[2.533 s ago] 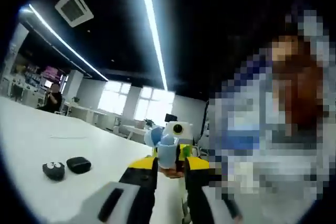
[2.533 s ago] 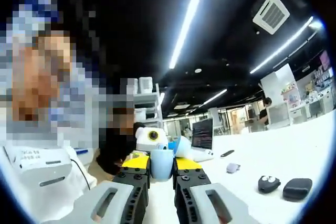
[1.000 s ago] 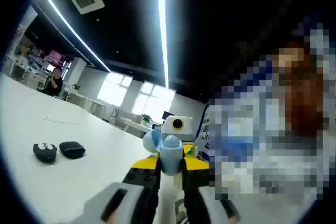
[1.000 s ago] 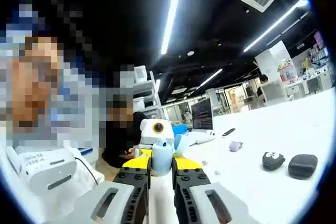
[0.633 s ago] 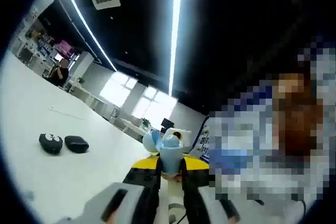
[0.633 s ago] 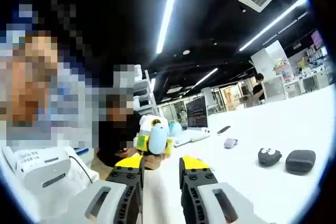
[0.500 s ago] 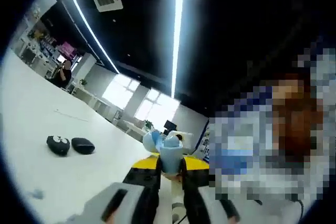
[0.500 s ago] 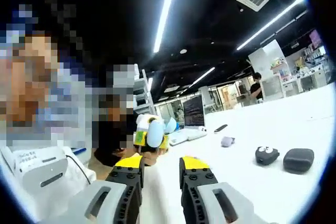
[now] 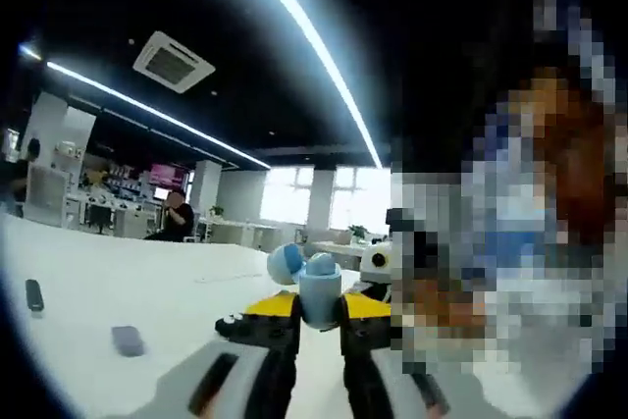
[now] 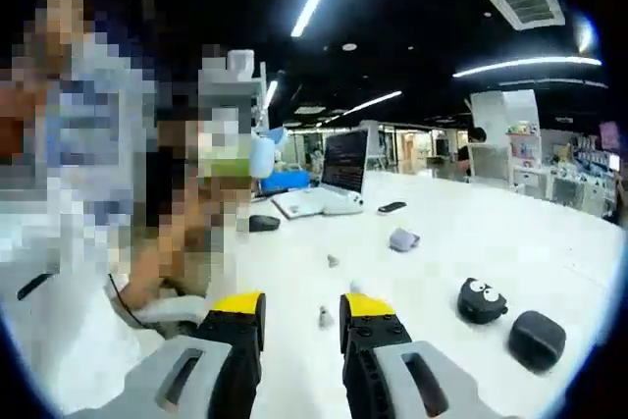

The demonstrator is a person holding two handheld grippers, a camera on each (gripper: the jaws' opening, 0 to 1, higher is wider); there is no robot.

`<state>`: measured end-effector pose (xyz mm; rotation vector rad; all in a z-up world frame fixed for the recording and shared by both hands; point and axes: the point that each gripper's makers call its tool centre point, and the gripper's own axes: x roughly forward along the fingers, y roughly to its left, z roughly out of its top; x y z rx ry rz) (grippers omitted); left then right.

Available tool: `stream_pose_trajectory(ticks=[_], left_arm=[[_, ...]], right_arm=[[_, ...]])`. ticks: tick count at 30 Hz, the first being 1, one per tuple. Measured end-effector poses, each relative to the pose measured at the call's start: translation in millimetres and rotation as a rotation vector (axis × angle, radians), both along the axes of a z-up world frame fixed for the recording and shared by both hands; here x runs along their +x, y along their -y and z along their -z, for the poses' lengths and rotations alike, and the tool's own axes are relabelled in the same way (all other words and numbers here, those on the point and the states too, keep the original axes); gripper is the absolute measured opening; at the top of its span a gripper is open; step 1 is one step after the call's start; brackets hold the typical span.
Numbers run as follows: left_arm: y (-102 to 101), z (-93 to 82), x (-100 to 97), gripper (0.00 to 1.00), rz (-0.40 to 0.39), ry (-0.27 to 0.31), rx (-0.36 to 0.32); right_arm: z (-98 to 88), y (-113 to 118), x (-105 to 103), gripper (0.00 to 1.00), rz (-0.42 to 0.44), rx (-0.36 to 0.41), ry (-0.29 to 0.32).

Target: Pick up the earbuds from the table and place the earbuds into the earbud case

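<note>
Rounded pale-blue earbud case (image 9: 319,291) (lid up), left gripper (image 9: 319,313) clamped

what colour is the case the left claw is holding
Light blue: the case, lid open, sits clamped in the left claw, clearest in the left gripper view.

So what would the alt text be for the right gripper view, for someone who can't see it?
The right gripper, its yellow-tipped black jaws open and empty, hovers over a white table. Ahead lie two small pale earbuds, a black round case with cartoon eyes, a dark grey oval case and an open laptop.
</note>
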<state>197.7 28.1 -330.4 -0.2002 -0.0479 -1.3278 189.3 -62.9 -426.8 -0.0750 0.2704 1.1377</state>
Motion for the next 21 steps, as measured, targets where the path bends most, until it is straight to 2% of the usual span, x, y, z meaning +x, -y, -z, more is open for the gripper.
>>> stream_pose_trajectory(ticks=[2, 4, 7, 10, 15, 16, 18, 21], left_arm=[[-2, -0.4, -0.7, 0.17, -0.005, 0.01, 0.003], [-3, -0.9, -0.5, 0.17, -0.006, 0.02, 0.006], [-3, -0.1, -0.6, 0.17, -0.002, 0.037, 0.024], [-1, 0.9, -3.3, 0.17, 0.009, 0.045, 0.032], [3, 1.9, -6.9, 0.17, 0.023, 0.06, 0.042], [3, 0.8, -8.6, 0.17, 0.034, 0.062, 0.035], [3, -8.6, -16.9, 0.17, 0.087, 0.043, -0.031], [2, -11.8, -19.8, 0.17, 0.095, 0.049, -0.043]], right_arm=[[14.6, -7, 8, 0.29, -0.004, -0.076, 0.005], [32.1, -12, 17, 0.29, -0.01, -0.18, 0.043], [49.9, -27, 23, 0.29, -0.059, -0.237, 0.078], [60.3, -40, 28, 0.29, -0.084, -0.22, 0.044], [72.6, -48, 40, 0.27, -0.082, -0.234, 0.05], [73.5, -48, 40, 0.26, -0.082, -0.229, 0.048], [77.0, -49, 41, 0.25, -0.087, -0.218, 0.041], [83.8, -47, 41, 0.23, -0.086, -0.231, 0.038]])
